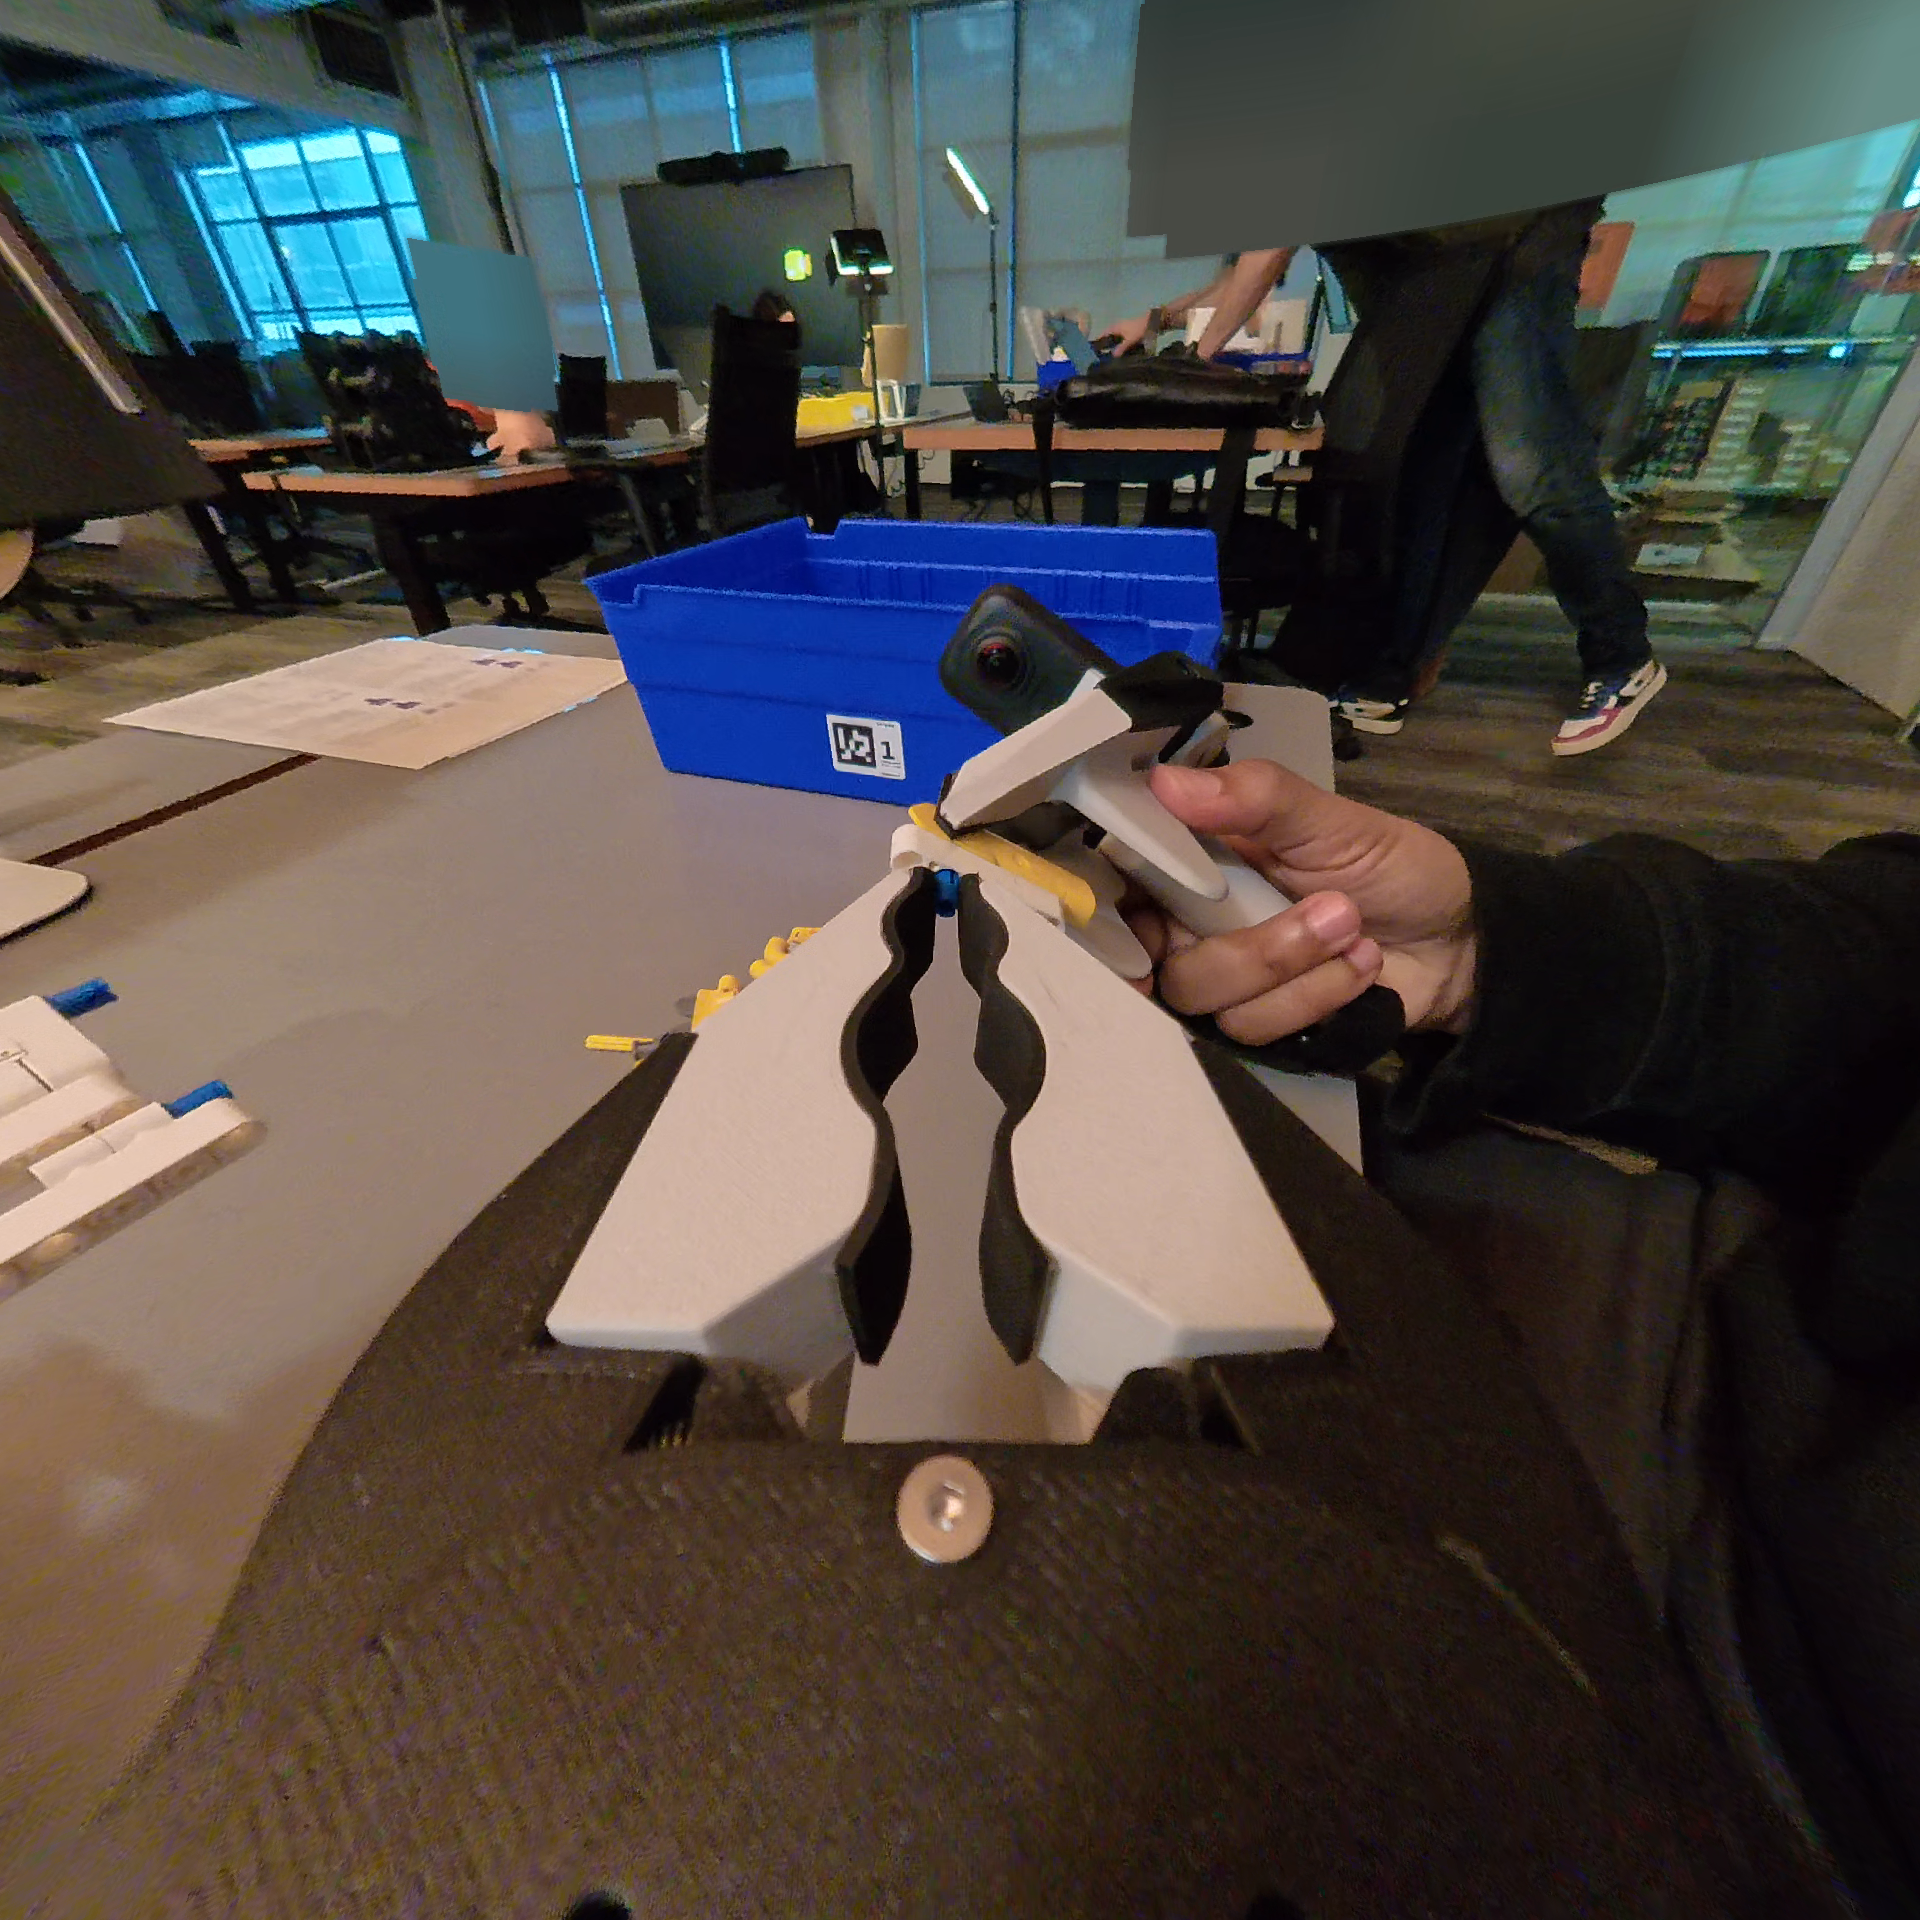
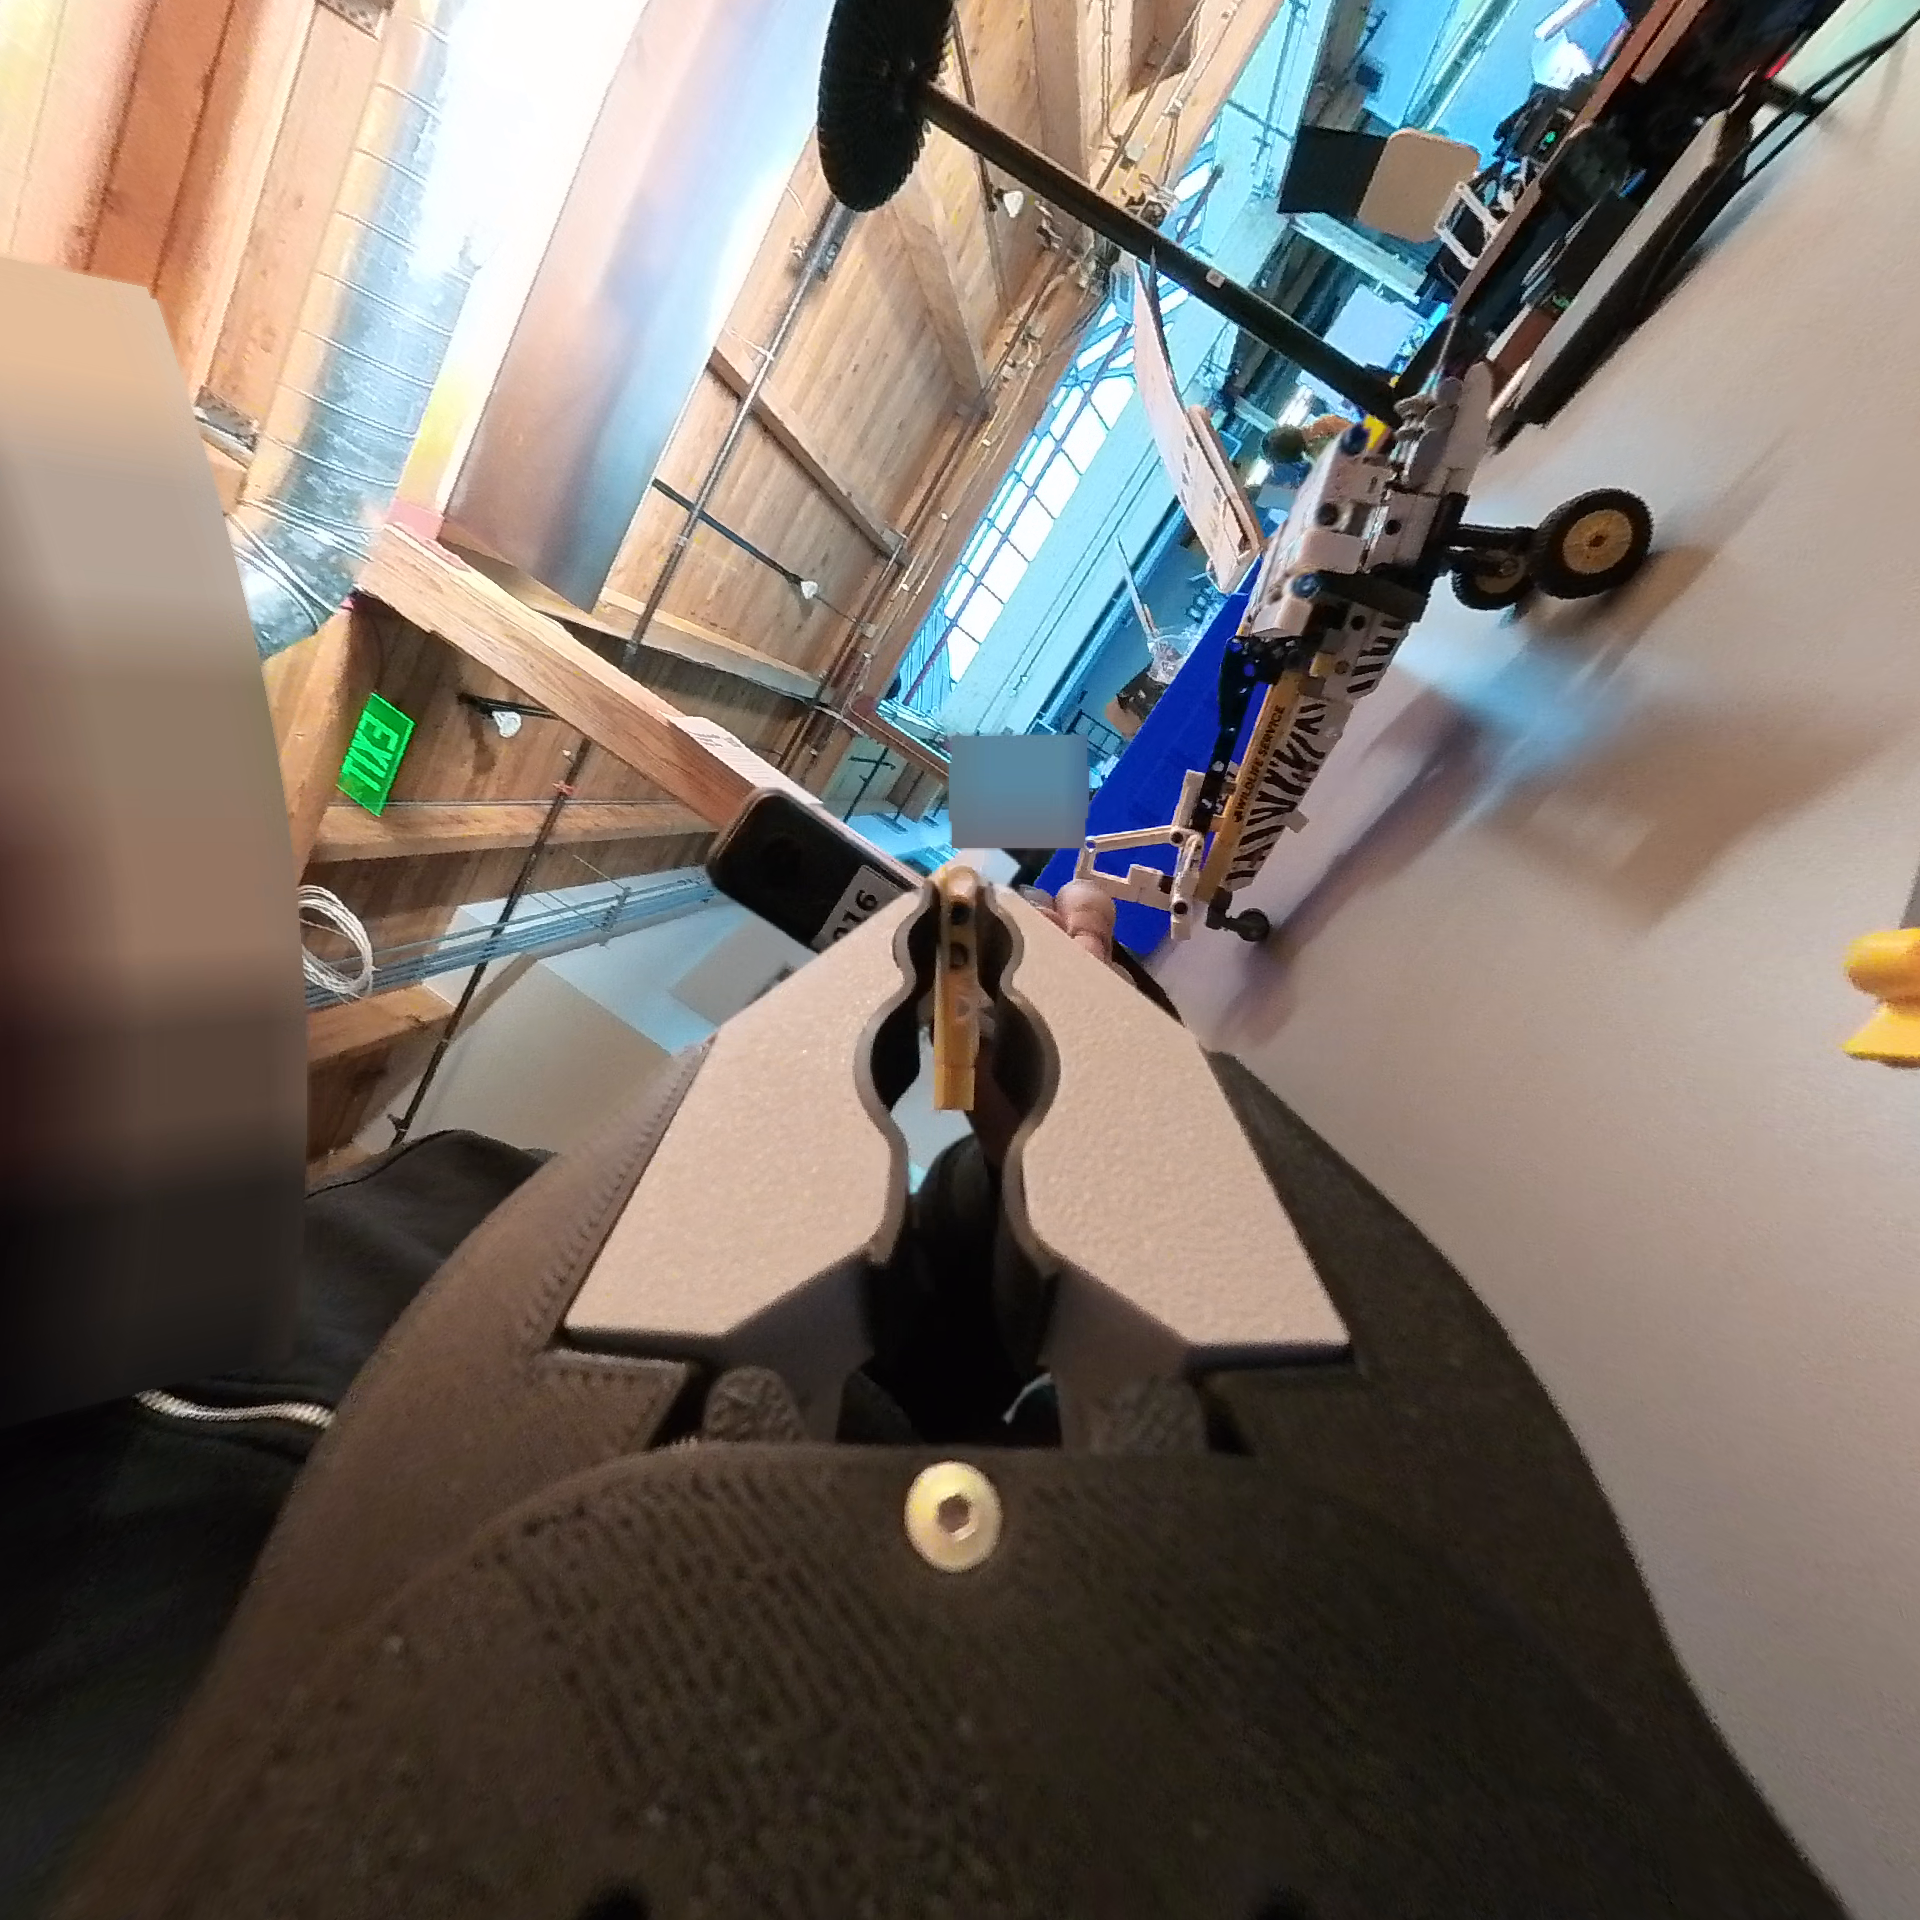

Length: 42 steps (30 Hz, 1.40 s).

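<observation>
My left gripper (image 1: 943, 883) is shut on a small blue pin (image 1: 944, 896), pinched at the very fingertips. The pin meets a white beam (image 1: 914, 847) that lies under a yellow beam (image 1: 1023, 868). The right gripper (image 1: 951, 816), held by a hand (image 1: 1320, 894), is shut on that yellow beam just above and behind my left fingertips. In the right wrist view the right gripper (image 2: 956, 904) is tilted sideways, with the yellow beam (image 2: 954, 1029) standing edge-on between its pads. Both grippers are held above the grey table (image 1: 416, 935).
A blue bin (image 1: 748, 675) stands behind the grippers and a printed sheet (image 1: 384, 696) lies at far left. A white brick assembly with blue pins (image 1: 94, 1143) is at left, with loose yellow pieces (image 1: 717, 1000) nearby. A zebra-striped wheeled model (image 2: 1351, 540) and another yellow piece (image 2: 1886, 997) sit on the table.
</observation>
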Motion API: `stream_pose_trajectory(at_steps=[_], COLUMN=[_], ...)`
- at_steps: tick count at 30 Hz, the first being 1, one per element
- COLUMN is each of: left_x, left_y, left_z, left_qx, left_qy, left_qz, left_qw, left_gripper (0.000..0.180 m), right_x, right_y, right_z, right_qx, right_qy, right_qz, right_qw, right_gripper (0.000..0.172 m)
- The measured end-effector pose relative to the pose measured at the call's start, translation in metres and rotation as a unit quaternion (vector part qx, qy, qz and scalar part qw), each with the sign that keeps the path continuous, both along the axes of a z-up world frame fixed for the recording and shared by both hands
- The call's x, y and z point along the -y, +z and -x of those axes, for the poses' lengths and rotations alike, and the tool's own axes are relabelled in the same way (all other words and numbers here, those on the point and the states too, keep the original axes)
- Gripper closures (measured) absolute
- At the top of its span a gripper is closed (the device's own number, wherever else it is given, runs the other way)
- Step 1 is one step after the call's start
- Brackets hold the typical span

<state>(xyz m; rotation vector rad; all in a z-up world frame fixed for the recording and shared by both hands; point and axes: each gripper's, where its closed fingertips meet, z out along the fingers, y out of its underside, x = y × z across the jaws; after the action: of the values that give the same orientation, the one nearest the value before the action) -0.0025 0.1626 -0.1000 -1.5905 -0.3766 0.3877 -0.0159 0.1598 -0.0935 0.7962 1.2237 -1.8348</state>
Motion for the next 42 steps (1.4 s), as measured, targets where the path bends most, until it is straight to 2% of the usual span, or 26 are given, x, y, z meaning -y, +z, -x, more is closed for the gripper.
stream_pose_trajectory(at_steps=[6, 22, 26, 29, 32, 36, 37, 39, 40, 42], left_x=[-0.002, -0.005, -0.004, -0.002, 0.0, -0.009, -0.01, -0.012, -0.012, -0.011], left_y=[0.001, -0.002, 0.001, 0.006, 0.009, 0.007, 0.006, 0.007, 0.009, 0.011], left_z=[0.001, 0.003, 0.003, 0.0, -0.002, -0.004, -0.003, -0.007, -0.009, -0.011], left_qx=[0.041, 0.047, 0.054, 0.043, 0.074, 0.158, 0.177, 0.196, 0.197, 0.202], left_qy=[-0.017, -0.01, -0.019, -0.022, -0.046, -0.085, -0.091, -0.111, -0.121, -0.132], left_qz=[-0.025, -0.022, -0.043, -0.064, -0.1, -0.144, -0.153, -0.164, -0.171, -0.177], left_qw=[0.999, 0.999, 0.997, 0.997, 0.991, 0.973, 0.968, 0.96, 0.958, 0.954], left_gripper=[0.179, 0.179, 0.179, 0.18, 0.162, 0.143, 0.145, 0.167, 0.172, 0.173], right_x=[-0.003, -0.007, -0.005, -0.017, -0.018, -0.004, -0.001, 0.001, 0.001, 0.001], right_y=[0.002, 0.001, 0.004, 0.011, 0.014, 0.013, 0.013, 0.014, 0.015, 0.016], right_z=[0.002, 0.007, 0.006, 0.011, 0.008, -0.004, -0.007, -0.009, -0.01, -0.012], right_qx=[0.003, 0.033, 0.009, -0.004, -0.025, -0.083, -0.098, -0.122, -0.131, -0.146], right_qy=[-0.013, -0.026, -0.038, -0.072, -0.076, -0.077, -0.077, -0.088, -0.092, -0.097], right_qz=[0.009, 0.031, 0.023, 0.053, 0.055, 0.006, -0.002, -0.014, -0.016, -0.017], right_qw=[1.0, 0.999, 0.999, 0.996, 0.995, 0.994, 0.992, 0.989, 0.987, 0.984], right_gripper=[0.168, 0.169, 0.168, 0.168, 0.168, 0.167, 0.167, 0.167, 0.168, 0.168])
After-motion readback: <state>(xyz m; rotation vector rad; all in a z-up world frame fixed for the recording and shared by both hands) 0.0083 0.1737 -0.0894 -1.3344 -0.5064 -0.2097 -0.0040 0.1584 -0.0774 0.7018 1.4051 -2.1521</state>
